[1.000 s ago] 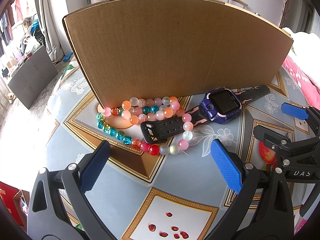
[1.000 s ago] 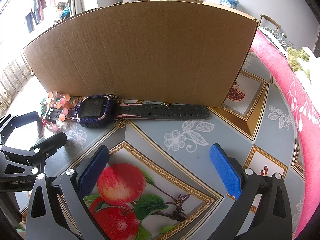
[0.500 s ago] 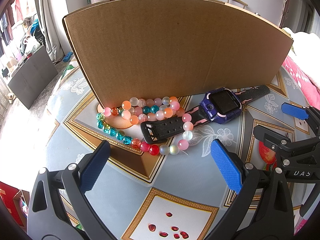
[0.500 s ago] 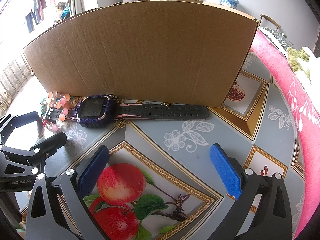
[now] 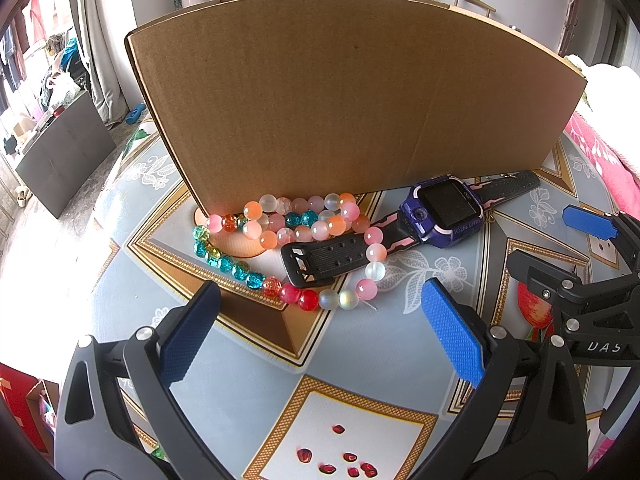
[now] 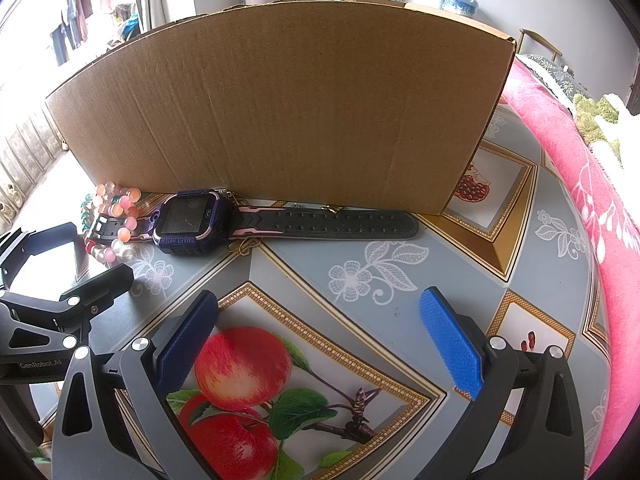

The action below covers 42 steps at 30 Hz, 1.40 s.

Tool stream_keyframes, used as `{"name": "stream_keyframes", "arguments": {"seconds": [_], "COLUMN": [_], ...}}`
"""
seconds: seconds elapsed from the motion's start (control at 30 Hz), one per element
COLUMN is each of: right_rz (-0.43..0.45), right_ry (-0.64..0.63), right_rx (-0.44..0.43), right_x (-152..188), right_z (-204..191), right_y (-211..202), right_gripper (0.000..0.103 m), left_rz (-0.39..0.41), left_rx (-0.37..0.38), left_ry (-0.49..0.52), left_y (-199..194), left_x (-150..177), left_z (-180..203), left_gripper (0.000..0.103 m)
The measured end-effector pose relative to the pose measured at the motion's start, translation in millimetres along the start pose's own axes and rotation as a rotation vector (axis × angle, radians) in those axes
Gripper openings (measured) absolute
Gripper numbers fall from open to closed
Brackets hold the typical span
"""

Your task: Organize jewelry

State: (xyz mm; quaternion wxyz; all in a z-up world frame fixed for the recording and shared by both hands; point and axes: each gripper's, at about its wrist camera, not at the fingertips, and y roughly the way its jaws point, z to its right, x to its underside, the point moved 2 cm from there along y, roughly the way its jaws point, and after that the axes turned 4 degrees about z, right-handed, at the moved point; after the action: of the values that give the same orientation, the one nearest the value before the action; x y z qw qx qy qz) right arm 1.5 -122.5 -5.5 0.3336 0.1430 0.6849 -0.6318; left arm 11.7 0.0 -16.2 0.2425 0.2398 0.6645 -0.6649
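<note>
Beaded bracelets lying tangled over the smartwatch strap, both sitting against the cardboard box wall — left gripper and right gripper hovering spread, gripping nothing, presumably awaiting sorting.

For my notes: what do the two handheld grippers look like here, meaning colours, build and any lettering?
Both match: the left gripper and right gripper have black angular plastic frames with triangular cut-outs, silver round fasteners at the joints, and flat blue finger pads with a fine dimpled texture. White lettering shows on the bodies: "GenRobot.AI" on the left, "DAS" on the right. No cables, sleeves or hands show.
</note>
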Motion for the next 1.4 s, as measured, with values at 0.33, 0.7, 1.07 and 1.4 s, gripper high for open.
{"name": "stream_keyframes", "arguments": {"seconds": [0.33,0.7,1.07,1.4], "right_rz": [0.0,0.0,0.0,-0.021], "right_ry": [0.0,0.0,0.0,-0.02], "right_rx": [0.0,0.0,0.0,-0.019], "right_x": [0.0,-0.1,-0.2,-1.5], "right_z": [0.0,-0.1,-0.2,-0.1], "right_y": [0.0,0.0,0.0,-0.9], "right_gripper": [0.098,0.098,0.098,0.098], "left_rz": [0.0,0.0,-0.025,0.119], "left_rx": [0.0,0.0,0.021,0.192], "left_ry": [0.0,0.0,0.033,0.279], "left_y": [0.0,0.0,-7.9,-58.3], "left_x": [0.0,-0.1,7.3,18.7], "left_z": [0.0,0.0,-2.2,-4.8], "left_gripper": [0.096,0.097,0.096,0.055]}}
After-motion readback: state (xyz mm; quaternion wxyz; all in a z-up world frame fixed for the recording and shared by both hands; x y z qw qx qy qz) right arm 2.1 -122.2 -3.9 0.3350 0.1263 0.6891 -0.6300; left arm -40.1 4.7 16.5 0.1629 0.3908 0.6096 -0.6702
